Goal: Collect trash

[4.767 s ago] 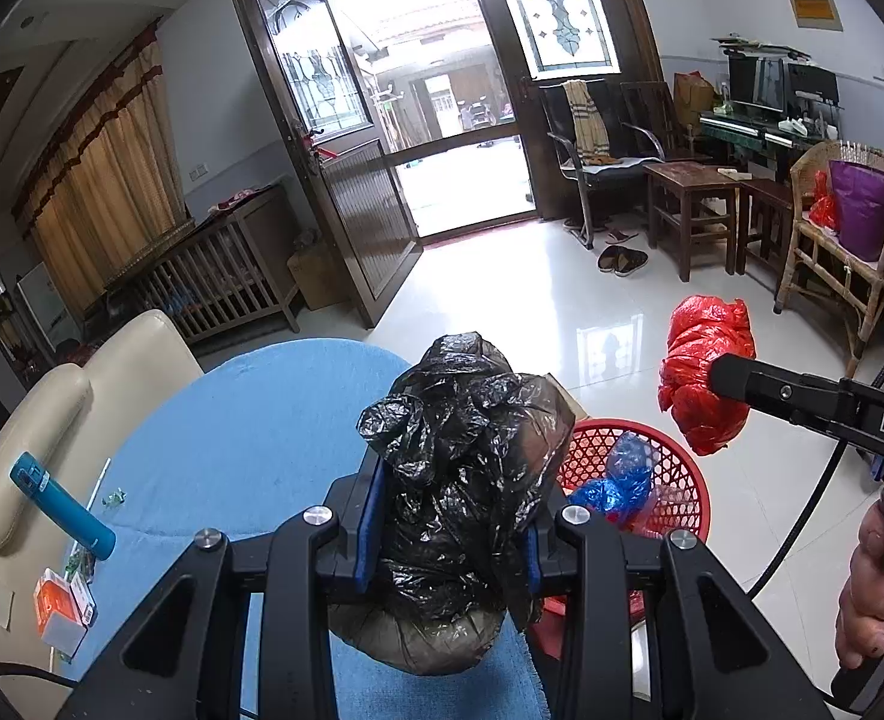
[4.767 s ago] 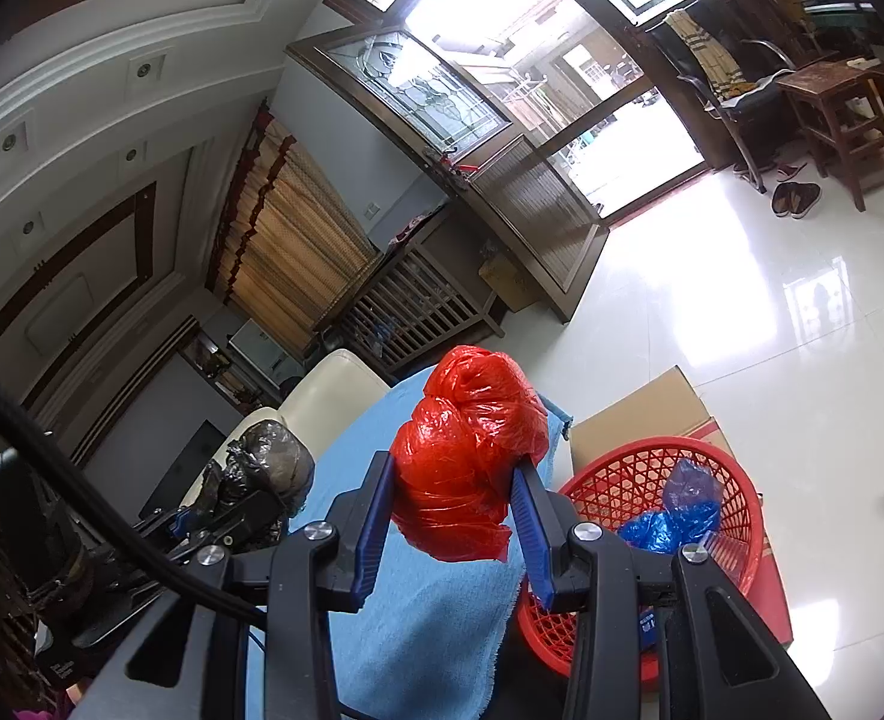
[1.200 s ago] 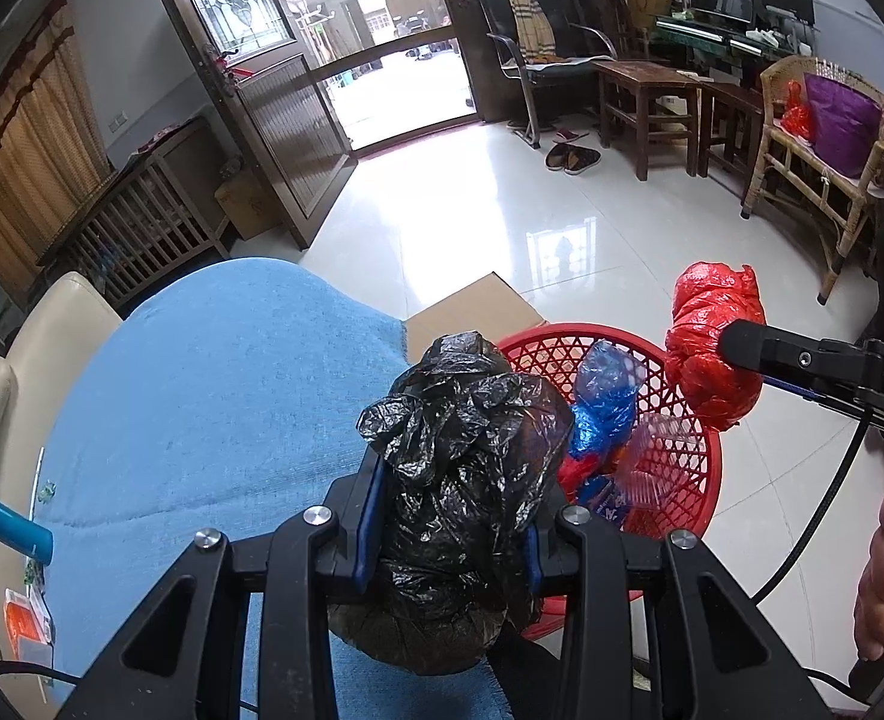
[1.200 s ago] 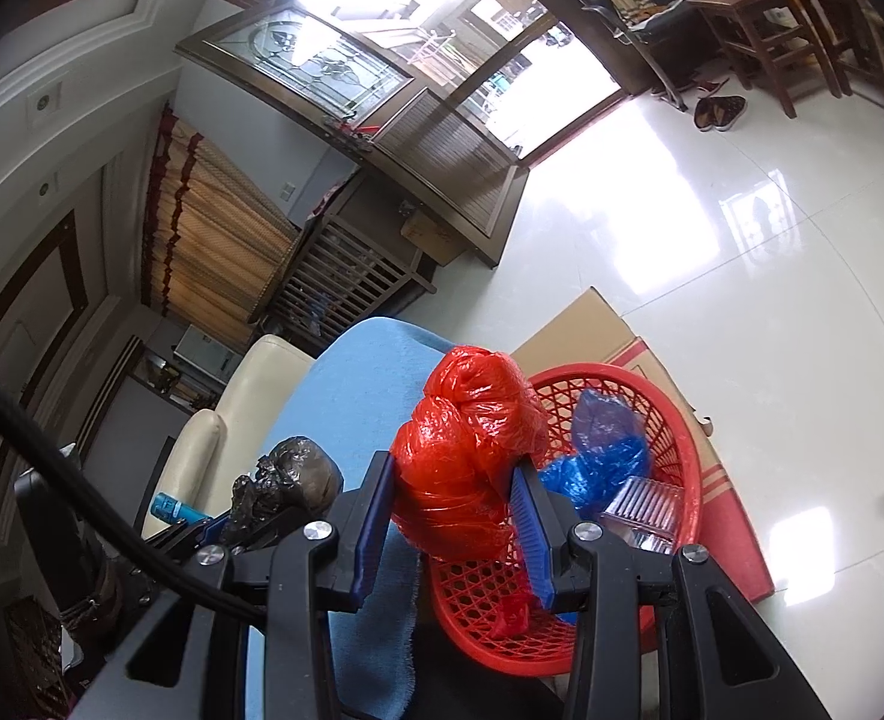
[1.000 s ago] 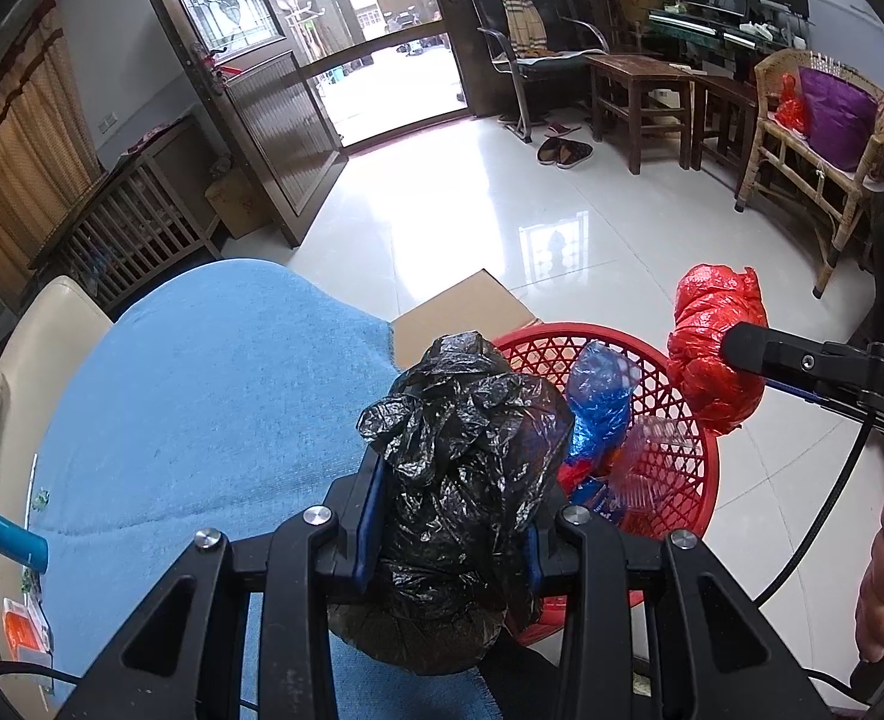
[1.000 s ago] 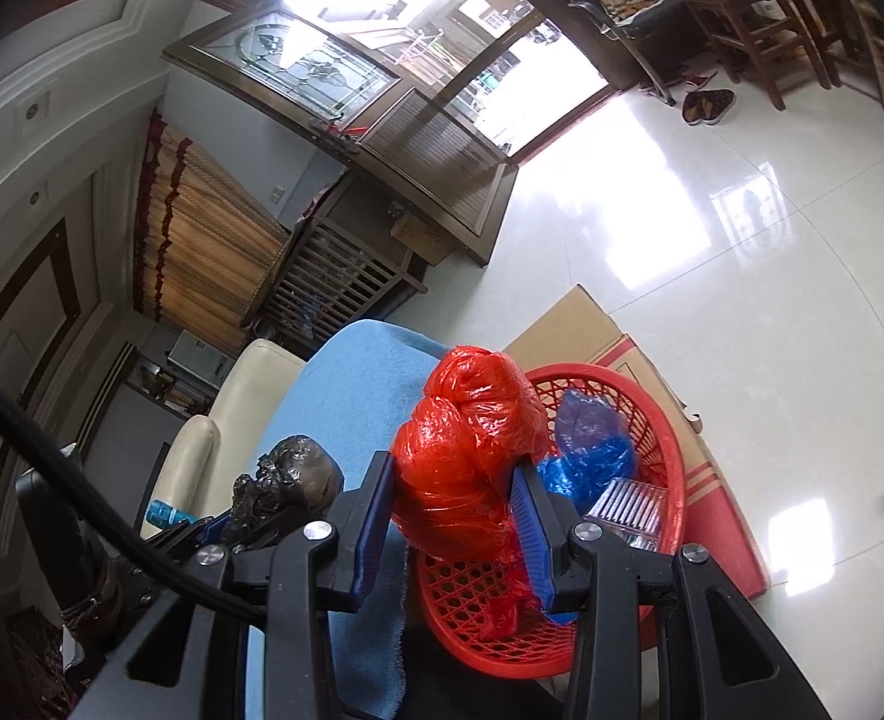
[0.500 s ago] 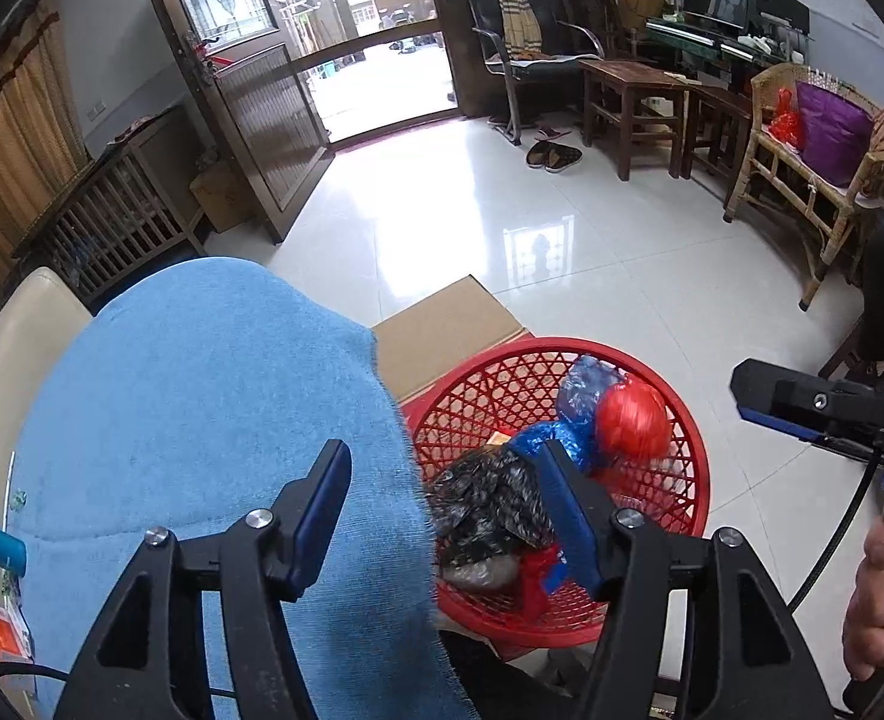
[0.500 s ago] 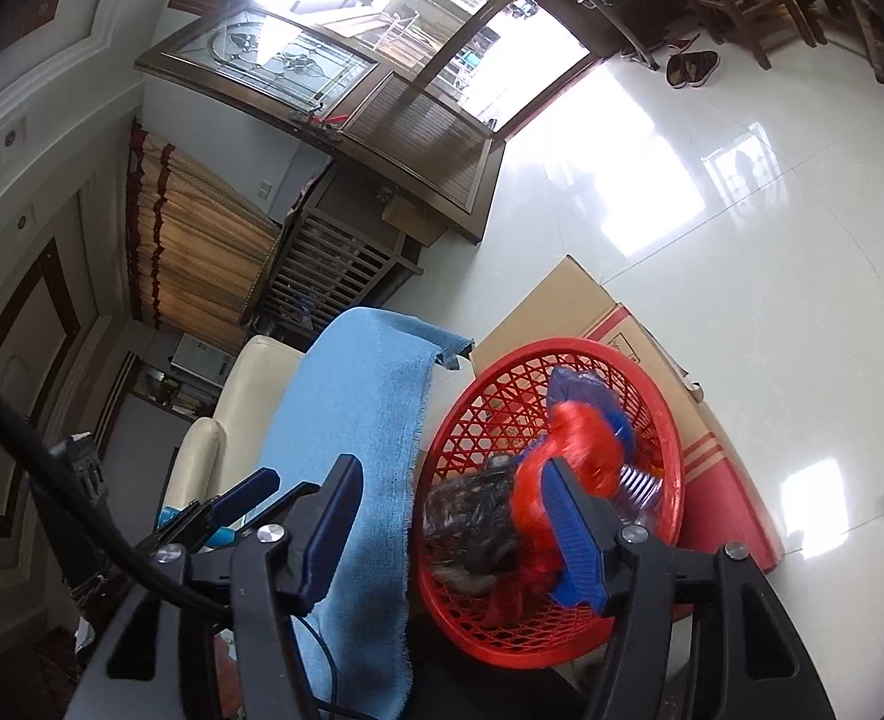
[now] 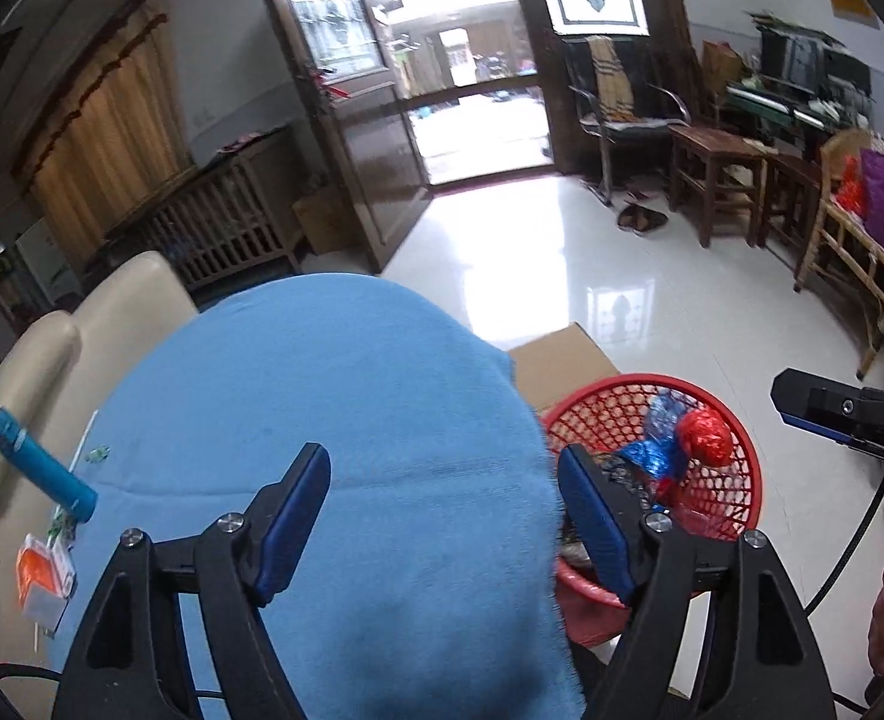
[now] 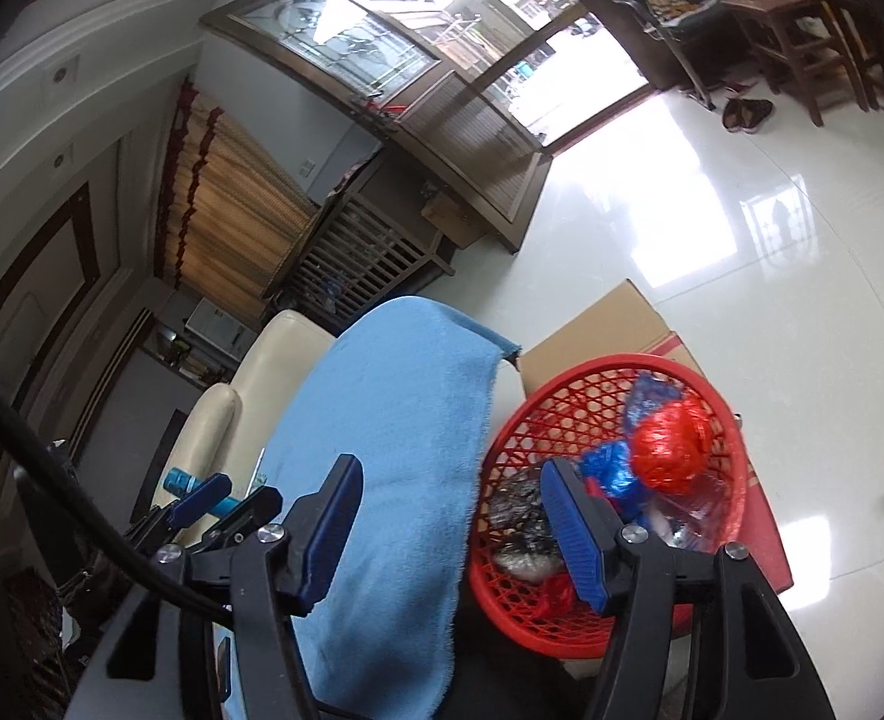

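Your left gripper is standing wide over the blue towel, its jaws having just been opening, nothing between them. Your right gripper is gaping wide and empty too. Beyond, the red basket is sitting on cardboard, holding the red bag, the black bag and blue wrappers.

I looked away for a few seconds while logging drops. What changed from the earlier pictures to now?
Both tools let go. The left tool dropped the black bag and the right tool the red bag into the red basket; both bags now lie inside. The jaws have just been opening and stand empty. The basket, blue towel and blue tube stayed put.
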### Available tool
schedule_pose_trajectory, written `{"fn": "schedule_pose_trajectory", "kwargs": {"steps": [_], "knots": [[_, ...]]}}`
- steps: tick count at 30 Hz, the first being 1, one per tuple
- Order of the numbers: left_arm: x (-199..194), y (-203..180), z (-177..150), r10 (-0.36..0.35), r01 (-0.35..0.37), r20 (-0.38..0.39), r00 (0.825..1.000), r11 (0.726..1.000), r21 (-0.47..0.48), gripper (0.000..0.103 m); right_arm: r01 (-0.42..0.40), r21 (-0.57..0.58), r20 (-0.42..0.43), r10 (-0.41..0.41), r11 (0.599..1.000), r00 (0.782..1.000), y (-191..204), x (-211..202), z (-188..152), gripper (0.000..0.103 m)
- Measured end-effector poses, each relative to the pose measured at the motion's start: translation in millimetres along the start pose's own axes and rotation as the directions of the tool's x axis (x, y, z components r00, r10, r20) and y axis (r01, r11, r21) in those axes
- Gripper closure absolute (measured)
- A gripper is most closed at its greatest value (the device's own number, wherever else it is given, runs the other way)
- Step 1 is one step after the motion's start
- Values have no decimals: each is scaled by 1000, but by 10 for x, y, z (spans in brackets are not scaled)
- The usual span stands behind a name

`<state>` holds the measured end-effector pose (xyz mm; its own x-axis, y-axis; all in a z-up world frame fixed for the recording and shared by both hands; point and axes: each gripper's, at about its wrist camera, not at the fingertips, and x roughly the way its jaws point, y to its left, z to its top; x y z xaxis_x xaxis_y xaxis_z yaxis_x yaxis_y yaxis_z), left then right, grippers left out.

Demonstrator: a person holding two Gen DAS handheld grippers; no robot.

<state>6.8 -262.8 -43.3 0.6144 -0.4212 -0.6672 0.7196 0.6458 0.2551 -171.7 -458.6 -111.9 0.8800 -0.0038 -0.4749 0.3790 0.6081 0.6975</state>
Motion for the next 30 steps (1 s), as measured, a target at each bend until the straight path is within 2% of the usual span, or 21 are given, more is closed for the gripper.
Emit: {"fn": "schedule_pose_trajectory", "kwargs": {"steps": [5,10,13,22,26,30], "knots": [[-300,348,-128,106,-103,48,993,993,-66,21,-21,-99,-12,20,995,1000,417,22,-83,37],[-563,631,-297,167,-156,60,984,977,-146,21,-32,-227,-24,27,973,999,887,48,-256,37],[-714,826,-414,219,-202,65,974,958,-202,14,-30,-310,-21,25,950,999,1175,47,-384,37],[-1126,1289,-762,351,-316,64,934,898,-306,13,-69,-467,-25,65,882,998,1867,83,-784,37],[-1257,1423,-895,390,-351,61,919,877,-329,13,-84,-505,-32,78,859,996,2102,116,-912,37],[-1372,1567,-1019,410,-366,56,910,861,-353,13,-93,-541,-36,88,836,995,2276,158,-1028,36]]}}
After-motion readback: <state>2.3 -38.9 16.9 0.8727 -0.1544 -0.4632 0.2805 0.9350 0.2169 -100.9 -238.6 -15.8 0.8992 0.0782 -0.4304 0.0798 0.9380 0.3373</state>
